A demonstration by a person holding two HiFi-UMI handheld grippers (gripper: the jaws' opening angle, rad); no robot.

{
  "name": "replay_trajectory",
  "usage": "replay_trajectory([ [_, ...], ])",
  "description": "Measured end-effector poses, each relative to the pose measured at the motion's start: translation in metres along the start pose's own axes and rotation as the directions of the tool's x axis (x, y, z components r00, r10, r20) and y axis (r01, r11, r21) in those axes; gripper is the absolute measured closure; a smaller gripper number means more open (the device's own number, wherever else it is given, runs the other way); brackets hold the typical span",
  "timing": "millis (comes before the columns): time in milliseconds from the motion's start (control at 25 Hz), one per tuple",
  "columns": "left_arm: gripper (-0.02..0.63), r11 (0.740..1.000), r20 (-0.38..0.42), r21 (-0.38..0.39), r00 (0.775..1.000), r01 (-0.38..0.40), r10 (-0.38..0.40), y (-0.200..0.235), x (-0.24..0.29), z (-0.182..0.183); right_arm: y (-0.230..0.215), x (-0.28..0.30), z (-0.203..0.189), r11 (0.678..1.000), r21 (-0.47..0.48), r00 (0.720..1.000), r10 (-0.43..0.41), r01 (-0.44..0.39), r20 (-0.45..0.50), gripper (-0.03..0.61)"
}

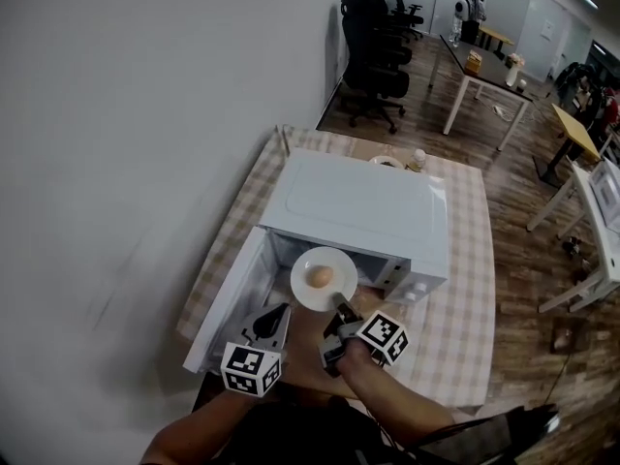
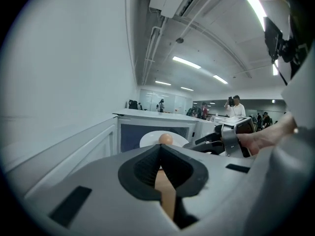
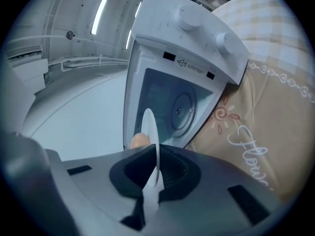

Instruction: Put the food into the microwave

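One plate [image 1: 335, 259] with one egg [image 1: 320, 277] hangs at the one open microwave's [image 1: 363, 206] mouth, near rim pinched in the right claw [image 1: 340, 310]; the left claw [image 1: 276, 314], just left, is clenched empty.

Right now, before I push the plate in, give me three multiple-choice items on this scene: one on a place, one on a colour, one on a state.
1. Where is the plate?
A. On top of the microwave
B. Held in the air at the microwave's open front
C. Flat on the checked cloth

2. What colour is the microwave?
A. White
B. Black
C. Red

3. How does the right gripper stand?
A. Open and empty
B. Shut on the plate's rim
C. Shut on the door handle

Answers:
1. B: the head view shows the plate at the opening, and the right gripper view shows the cavity floor beyond it bare.
2. A: its top, its front and its open door are all white.
3. B: the right gripper view shows the plate's edge pinched between the jaws.
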State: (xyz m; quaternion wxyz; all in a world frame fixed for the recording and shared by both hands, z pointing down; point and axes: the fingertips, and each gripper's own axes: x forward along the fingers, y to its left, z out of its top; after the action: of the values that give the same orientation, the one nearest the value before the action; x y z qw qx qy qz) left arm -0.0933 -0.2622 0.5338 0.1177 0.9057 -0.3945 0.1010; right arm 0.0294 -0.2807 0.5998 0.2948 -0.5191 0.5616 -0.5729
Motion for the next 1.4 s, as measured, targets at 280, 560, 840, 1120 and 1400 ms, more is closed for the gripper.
replay_trajectory([
  [280,0.606,1.000,-0.032,-0.014,0.999,0.024,-0.024,0.011,0.014,-0.011,-0.026,0.018,0.002,0.998,0.044,0.998,-0.044,0.043,0.034,0.561],
  [560,0.606,0.999,-0.056,-0.018,0.997,0.048,-0.049,0.011,0.035,-0.018,-0.045,0.034,0.019,0.994,0.077,0.993,-0.084,0.078,0.081,0.561],
  [840,0.606,0.997,-0.096,-0.002,0.992,0.077,-0.077,0.015,0.053,-0.030,-0.062,0.055,0.031,0.986,0.121,0.984,-0.128,0.113,0.124,0.561],
  [1120,0.606,0.996,-0.114,0.002,0.989,0.090,-0.090,0.023,0.070,-0.035,-0.075,0.075,0.042,0.977,0.154,0.973,-0.171,0.147,0.158,0.561],
  [1400,0.606,0.992,-0.120,0.016,0.985,0.124,-0.121,0.022,0.079,-0.033,-0.083,0.088,0.051,0.969,0.175,0.961,-0.204,0.172,0.188,0.561],
])
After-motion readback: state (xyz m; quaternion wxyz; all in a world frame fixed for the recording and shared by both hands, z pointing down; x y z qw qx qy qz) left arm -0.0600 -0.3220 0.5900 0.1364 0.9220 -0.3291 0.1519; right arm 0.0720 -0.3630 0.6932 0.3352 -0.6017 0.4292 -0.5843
